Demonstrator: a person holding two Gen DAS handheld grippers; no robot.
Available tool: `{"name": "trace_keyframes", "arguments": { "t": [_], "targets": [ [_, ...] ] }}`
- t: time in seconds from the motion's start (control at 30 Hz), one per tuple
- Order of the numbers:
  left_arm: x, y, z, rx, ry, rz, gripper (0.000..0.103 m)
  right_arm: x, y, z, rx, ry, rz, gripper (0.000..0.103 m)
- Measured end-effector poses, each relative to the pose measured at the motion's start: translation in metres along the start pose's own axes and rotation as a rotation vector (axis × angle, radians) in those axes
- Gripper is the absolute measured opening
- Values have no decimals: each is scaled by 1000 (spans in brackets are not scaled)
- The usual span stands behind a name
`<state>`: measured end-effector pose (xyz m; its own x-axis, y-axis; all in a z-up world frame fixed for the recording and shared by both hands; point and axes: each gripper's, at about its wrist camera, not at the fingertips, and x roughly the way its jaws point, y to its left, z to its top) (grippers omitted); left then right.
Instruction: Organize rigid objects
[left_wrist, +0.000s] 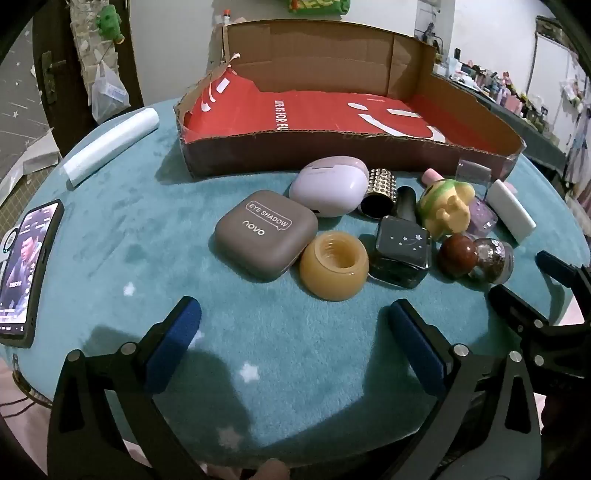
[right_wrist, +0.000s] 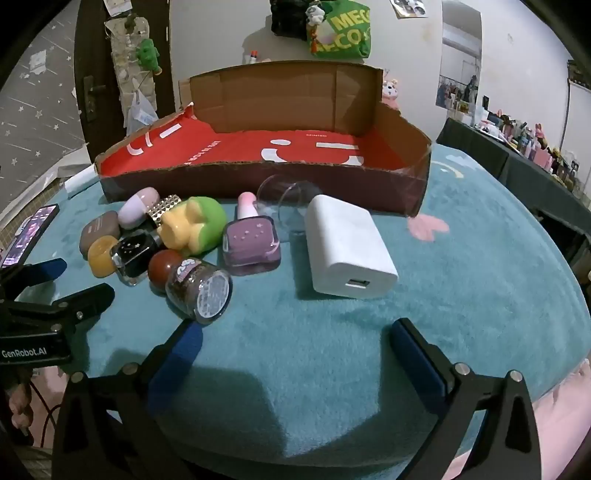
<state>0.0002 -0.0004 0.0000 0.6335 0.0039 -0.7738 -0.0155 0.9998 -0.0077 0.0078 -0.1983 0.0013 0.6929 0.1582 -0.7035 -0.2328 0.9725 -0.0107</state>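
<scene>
Several small items cluster on the teal cloth in front of a cardboard box (left_wrist: 332, 155) (right_wrist: 258, 184) with a red liner. Among them are a grey eye-shadow case (left_wrist: 266, 232), an amber ring-shaped cap (left_wrist: 334, 269), a lilac case (left_wrist: 328, 188), a dark nail-polish bottle (left_wrist: 402, 251), a green-yellow toy (left_wrist: 447, 206) (right_wrist: 192, 225), a purple nail-polish bottle (right_wrist: 251, 245), a glitter jar (right_wrist: 199, 291) and a white charger (right_wrist: 347, 251). My left gripper (left_wrist: 293, 325) stands open, short of the amber cap. My right gripper (right_wrist: 295, 343) stands open, short of the charger and jar. Both hold nothing.
A phone (left_wrist: 26, 273) with a lit screen lies at the cloth's left edge. A white roll (left_wrist: 110, 147) lies at the far left. A clear glass (right_wrist: 288, 206) lies on its side against the box front. Shelves of small items line the right wall.
</scene>
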Motion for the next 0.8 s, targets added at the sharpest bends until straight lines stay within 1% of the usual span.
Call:
{"name": "trace_keyframes", "arguments": {
  "t": [0.8],
  "targets": [
    [0,0,0,-8,-1,-8,103,0,1,0,-8,4,-10,103]
  ]
}}
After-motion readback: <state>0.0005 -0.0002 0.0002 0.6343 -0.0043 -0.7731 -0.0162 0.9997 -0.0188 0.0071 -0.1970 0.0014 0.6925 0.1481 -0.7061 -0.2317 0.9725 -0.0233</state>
